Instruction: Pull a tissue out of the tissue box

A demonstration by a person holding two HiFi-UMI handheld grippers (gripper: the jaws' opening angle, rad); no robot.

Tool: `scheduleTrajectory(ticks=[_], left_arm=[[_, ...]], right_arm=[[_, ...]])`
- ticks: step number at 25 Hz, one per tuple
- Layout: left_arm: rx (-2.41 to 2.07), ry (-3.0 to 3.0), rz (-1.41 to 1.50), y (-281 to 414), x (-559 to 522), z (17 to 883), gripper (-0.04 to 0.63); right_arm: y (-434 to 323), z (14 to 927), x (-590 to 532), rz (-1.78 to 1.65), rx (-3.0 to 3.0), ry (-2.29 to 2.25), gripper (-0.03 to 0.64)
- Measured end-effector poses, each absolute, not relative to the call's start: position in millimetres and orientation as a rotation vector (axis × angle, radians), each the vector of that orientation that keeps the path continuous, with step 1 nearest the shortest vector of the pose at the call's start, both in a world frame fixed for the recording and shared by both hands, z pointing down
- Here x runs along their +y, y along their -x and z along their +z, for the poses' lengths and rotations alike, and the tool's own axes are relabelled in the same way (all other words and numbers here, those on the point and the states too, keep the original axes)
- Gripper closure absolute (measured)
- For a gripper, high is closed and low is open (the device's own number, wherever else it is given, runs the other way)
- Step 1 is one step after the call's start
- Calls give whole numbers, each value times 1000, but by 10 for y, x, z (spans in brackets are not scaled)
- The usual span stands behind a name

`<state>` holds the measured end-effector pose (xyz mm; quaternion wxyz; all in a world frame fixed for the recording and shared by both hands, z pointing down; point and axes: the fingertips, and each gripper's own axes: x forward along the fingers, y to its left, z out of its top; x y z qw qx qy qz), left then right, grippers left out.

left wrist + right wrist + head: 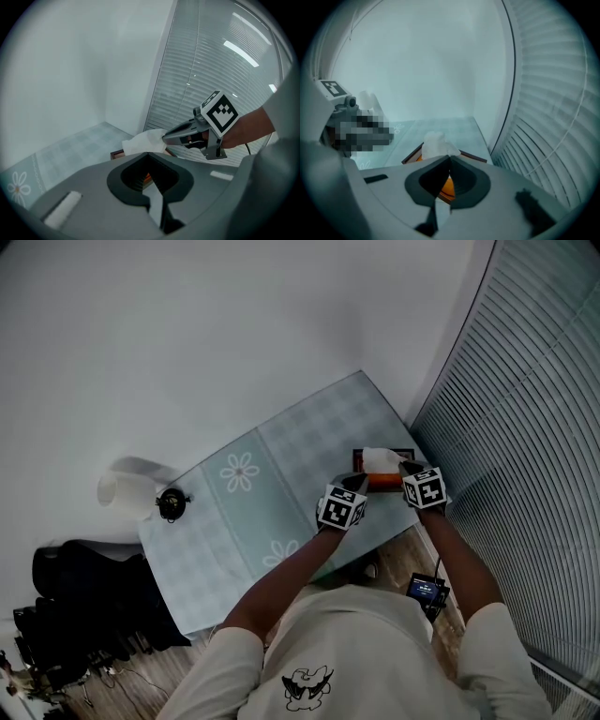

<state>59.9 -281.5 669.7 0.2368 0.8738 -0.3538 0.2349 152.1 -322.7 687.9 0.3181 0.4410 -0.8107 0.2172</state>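
Note:
The tissue box (385,481), dark-rimmed with an orange top, stands near the right edge of the table. A white tissue (379,459) sticks up out of it. My right gripper (406,468) is shut on that tissue; in the left gripper view its tips (165,137) pinch the tissue (143,143) above the box (117,153). In the right gripper view the tissue (435,144) rises just beyond my closed right gripper (450,159), the box's orange top (447,187) showing below. My left gripper (356,487) sits at the box's near left side, its tips (148,154) together with nothing seen between them.
A pale checked cloth with flower prints (262,493) covers the table. A small black object (172,503) sits at its left end beside a white roll (117,486). Window blinds (525,427) run close along the right. Dark bags (75,606) lie on the floor at left.

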Motion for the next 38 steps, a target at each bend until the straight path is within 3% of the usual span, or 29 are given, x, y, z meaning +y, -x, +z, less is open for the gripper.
scheduleTrajectory(ticks=[16,28,38], left_arm=[[-1000,-2429,581,-597,-2798,6475,589],[-955,-2572,522,-538,-2286,6031,589],[-971,-2583,451,-336,-1793,5824,589]], right_arm=[[-1723,5929,-3102,496,-2245,-1354,601],[-1580,5445,-2380,401,-2336,-1438,601],[-1464,5746,-1599,537,-2305,-1520,601]])
